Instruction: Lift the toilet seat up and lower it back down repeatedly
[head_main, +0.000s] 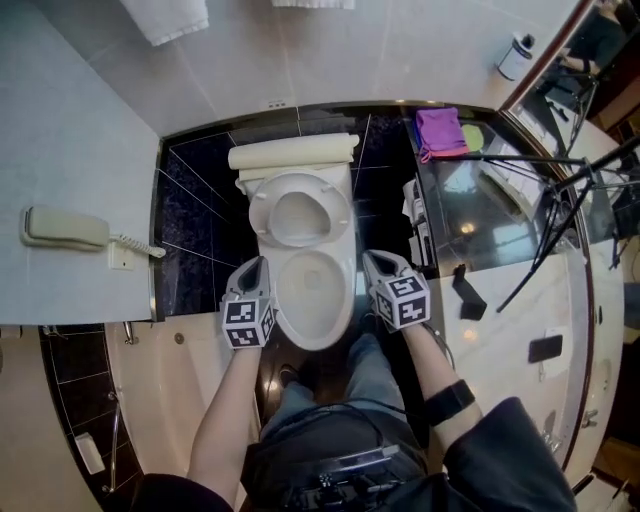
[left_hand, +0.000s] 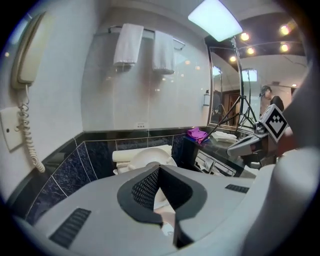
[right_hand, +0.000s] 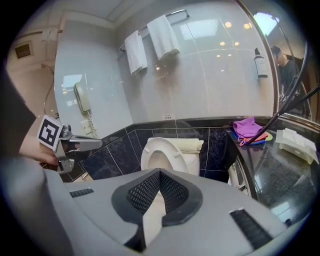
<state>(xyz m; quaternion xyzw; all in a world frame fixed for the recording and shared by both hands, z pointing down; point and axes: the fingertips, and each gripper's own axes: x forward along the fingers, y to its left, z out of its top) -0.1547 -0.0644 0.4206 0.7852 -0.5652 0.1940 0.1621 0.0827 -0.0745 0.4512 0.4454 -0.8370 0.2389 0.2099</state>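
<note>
Now, toilet seat (head_main: 300, 182) upright behind the bowl (head_main: 318, 338).

This is a bathroom, likely a hotel's, built around a white toilet (head_main: 305, 255) that stands against a band of dark glossy tiles (head_main: 195, 200) below pale wall panels. Two white towels (right_hand: 150, 42) hang from a rail (right_hand: 175, 15) on the wall above the toilet, and a corded phone (head_main: 65, 228) is fixed to the wall left of it. Right of the toilet runs a glass-topped counter (head_main: 490, 215) with a purple cloth (head_main: 440, 130) on it and a mirror (left_hand: 225, 85) above.
</note>
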